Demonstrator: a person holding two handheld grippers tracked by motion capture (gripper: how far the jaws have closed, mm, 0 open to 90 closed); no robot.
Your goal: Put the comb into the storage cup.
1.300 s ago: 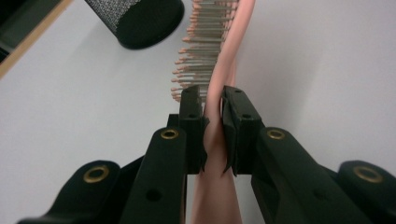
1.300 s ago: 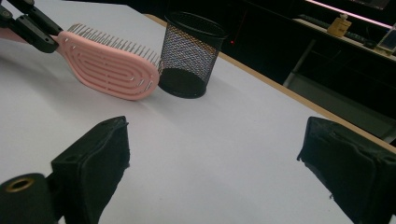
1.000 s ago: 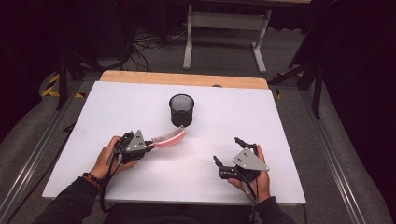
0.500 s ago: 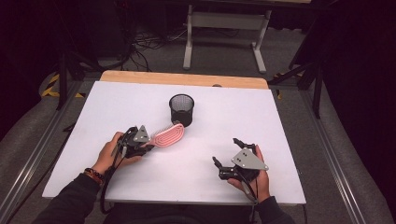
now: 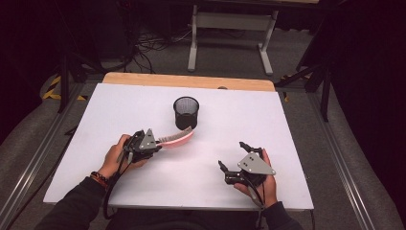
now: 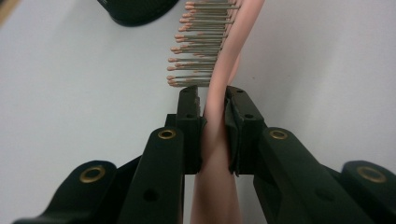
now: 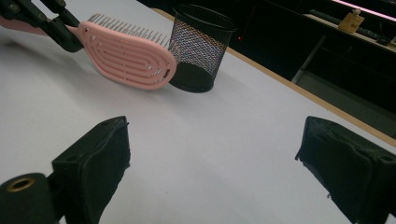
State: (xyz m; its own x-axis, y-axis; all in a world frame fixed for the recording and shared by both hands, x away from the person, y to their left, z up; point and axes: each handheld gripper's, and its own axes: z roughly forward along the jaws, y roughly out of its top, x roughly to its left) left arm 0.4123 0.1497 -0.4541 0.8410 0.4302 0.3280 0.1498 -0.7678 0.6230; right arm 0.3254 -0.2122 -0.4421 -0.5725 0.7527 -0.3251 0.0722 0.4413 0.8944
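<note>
Near the left half of the white table [image 5: 287,120], a little toward its near edge, the left gripper [image 5: 152,143] is clamped on the pink hairbrush [image 5: 176,139], and it is a firm grip: in the left gripper view the two black jaws pinch the brush's narrow neck [image 6: 215,126] from either side, right where the handle meets the head, pads pressed flat on the pink plastic. The jaws have just been closing a touch further on it. The brush is carried on edge, its bristles [image 6: 196,51] sticking out sideways, and the head reaches out toward the black mesh cup [image 5: 186,112], which stands upright around the middle of the table, closer to the far edge. From the right gripper view the pink head [image 7: 126,56] shows its slotted back, tilted, with the tip just beside the foot of the cup [image 7: 201,46]; whether the two touch I cannot tell from here. Over on the right side, near the front edge, the right gripper [image 5: 234,160] rests in the person's hand, released, jaws spread wide with nothing but bare white table between them, well apart from brush and cup. A dark sleeve [image 5: 76,206] and a beaded wristband [image 5: 98,178] show at the left wrist.
</note>
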